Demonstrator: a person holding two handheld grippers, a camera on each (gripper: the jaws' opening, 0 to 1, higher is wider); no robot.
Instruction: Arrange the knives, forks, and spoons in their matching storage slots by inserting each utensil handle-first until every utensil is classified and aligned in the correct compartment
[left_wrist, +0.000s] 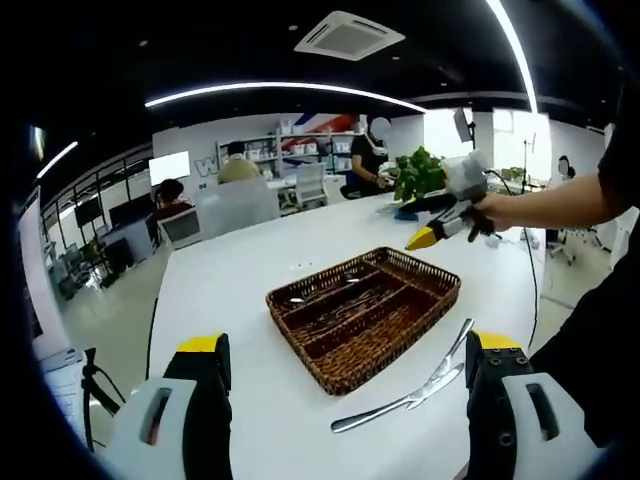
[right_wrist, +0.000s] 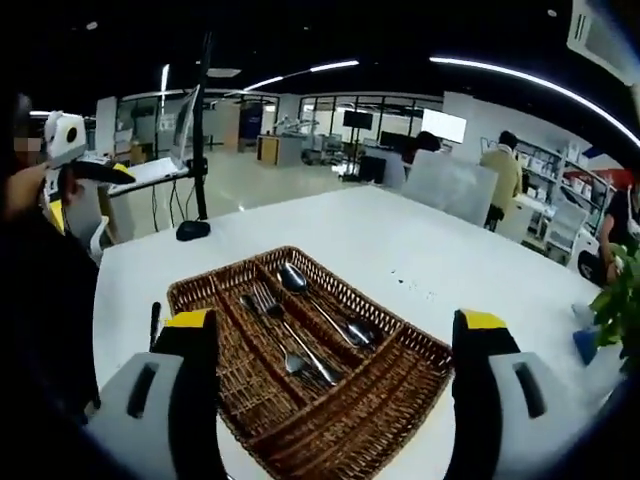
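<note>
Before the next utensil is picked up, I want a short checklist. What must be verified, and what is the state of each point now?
1. Left gripper open and holding nothing: ok, its jaws stand wide apart.
2. Right gripper open and holding nothing: ok, nothing between its jaws.
3. Loose utensils still to sort: not ok, some lie on the white table beside the wicker tray.
4. Type of those loose utensils: cannot tell, they overlap.
5. Spoons and forks in separate compartments: ok, a divider runs between them.
6. One compartment free for the rest: ok, the nearest one in the right gripper view appears empty.
</note>
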